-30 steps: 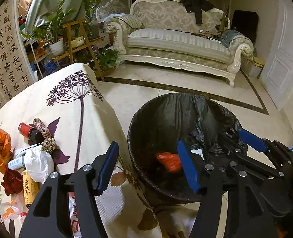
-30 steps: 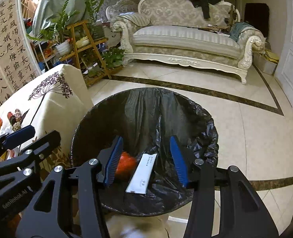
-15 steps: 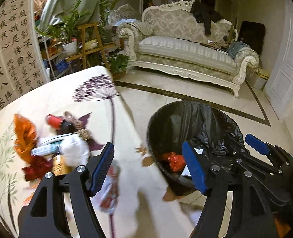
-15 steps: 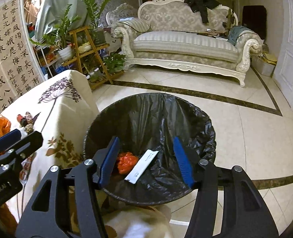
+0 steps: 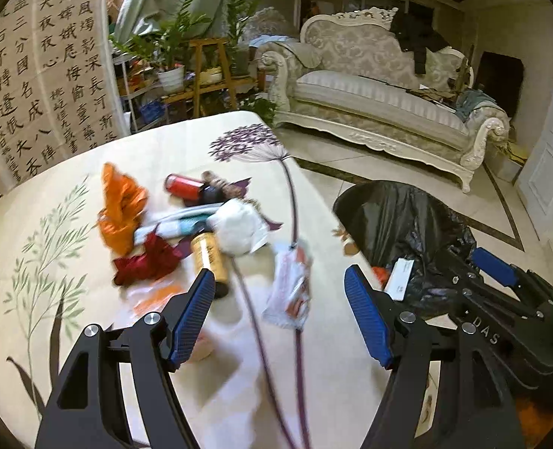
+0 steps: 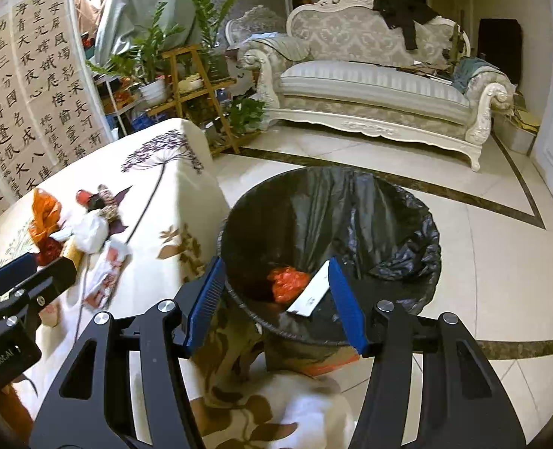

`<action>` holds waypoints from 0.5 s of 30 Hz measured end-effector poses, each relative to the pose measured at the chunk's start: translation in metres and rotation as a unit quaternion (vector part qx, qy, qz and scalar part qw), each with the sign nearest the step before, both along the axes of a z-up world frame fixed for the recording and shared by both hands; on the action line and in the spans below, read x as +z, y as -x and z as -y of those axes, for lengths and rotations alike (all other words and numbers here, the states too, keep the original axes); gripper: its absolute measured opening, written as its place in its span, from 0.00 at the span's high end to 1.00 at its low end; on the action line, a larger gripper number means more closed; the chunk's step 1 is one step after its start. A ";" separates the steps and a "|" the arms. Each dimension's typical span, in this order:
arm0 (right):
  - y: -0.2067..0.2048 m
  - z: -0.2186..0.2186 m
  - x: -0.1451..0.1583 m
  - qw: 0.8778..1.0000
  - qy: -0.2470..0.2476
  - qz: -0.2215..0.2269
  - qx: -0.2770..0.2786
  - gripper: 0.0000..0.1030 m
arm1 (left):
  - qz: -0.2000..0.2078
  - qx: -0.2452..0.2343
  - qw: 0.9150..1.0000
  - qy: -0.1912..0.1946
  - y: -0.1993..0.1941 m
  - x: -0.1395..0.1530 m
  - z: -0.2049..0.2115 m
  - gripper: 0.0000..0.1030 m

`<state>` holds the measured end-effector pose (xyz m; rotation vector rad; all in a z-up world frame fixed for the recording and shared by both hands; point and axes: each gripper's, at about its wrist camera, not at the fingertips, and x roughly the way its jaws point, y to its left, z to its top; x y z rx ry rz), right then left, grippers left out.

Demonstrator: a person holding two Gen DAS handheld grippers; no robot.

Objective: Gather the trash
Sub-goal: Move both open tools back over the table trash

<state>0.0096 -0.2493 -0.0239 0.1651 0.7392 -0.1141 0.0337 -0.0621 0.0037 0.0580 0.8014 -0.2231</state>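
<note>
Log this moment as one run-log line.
left gripper: open, empty, over table trash pile | right gripper: open, empty, above trash bin | bin holds orange wrapper, white slip

On the worktop [image 5: 156, 149], draped in a cream floral cloth, the trash lies in a loose heap: a crumpled orange wrapper [image 5: 121, 211], a red can [image 5: 183, 186] on its side, a white paper wad [image 5: 237, 226], a flat tube [image 5: 171, 226], a dark red foil scrap [image 5: 147, 263], and a yellow bottle [image 5: 209, 258] lying down. Just apart from the heap, nearer the edge, lies a blurred white-and-red packet [image 5: 290, 286]. Beside the worktop, the bin [image 6: 407, 224] with a black liner stands on the floor, holding an orange crumpled bag [image 6: 287, 282] and a white card [image 6: 312, 293].
</note>
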 end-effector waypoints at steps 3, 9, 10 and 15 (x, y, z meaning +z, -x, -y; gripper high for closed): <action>0.002 -0.010 0.002 1.000 -0.003 0.002 0.011 0.45 | 0.002 0.011 1.000 -0.006 0.006 -0.003 -0.014 0.32; 0.002 -0.031 0.006 0.999 -0.001 0.005 0.034 0.45 | -0.006 0.048 0.999 -0.015 0.004 -0.015 -0.042 0.30; 0.001 -0.035 0.006 0.999 -0.001 0.005 0.038 0.45 | -0.006 0.052 0.999 -0.016 0.004 -0.016 -0.045 0.29; -0.001 -0.050 0.004 0.999 0.000 0.000 0.053 0.45 | -0.006 0.062 0.998 -0.018 -0.005 -0.021 -0.058 0.27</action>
